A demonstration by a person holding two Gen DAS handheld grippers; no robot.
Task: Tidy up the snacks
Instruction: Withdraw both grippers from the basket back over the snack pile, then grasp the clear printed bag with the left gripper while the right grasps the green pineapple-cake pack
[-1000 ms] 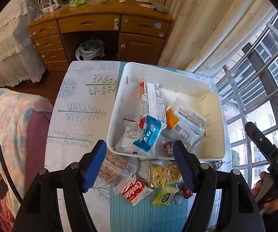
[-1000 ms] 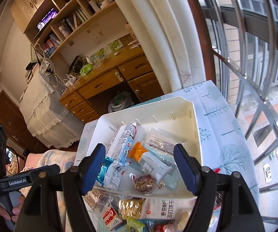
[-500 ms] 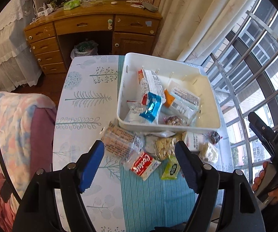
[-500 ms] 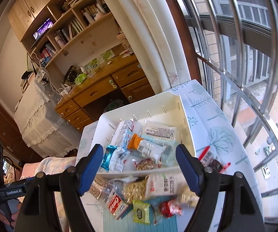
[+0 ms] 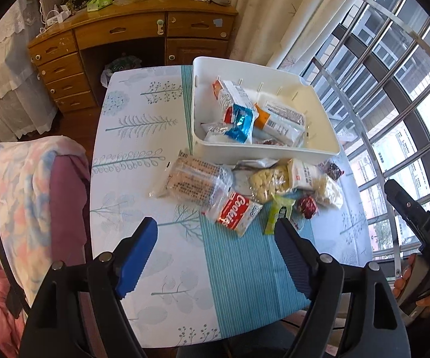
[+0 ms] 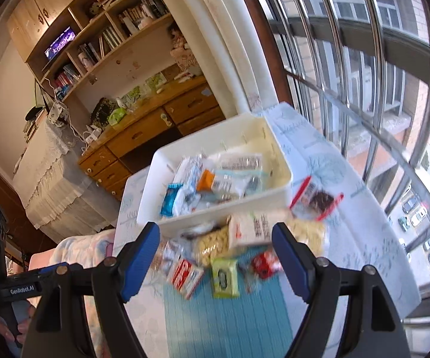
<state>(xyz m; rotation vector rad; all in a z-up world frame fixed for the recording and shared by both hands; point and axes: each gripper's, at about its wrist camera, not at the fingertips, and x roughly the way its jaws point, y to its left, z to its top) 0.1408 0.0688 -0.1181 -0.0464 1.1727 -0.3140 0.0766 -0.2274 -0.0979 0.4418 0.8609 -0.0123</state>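
Both grippers, left (image 5: 215,243) and right (image 6: 215,247), hover with jaws released; best to pinch the red cookie packet (image 5: 238,213) by its edge, then lift it into the white plastic bin (image 5: 262,149)

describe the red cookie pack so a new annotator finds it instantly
Start at the white bin on the tree-print table; a heap of loose snacks lies in front of it. The red Cookies pack sits at the heap's near edge, between the clear cracker bag and the green packet. It alone carries white script lettering on red.
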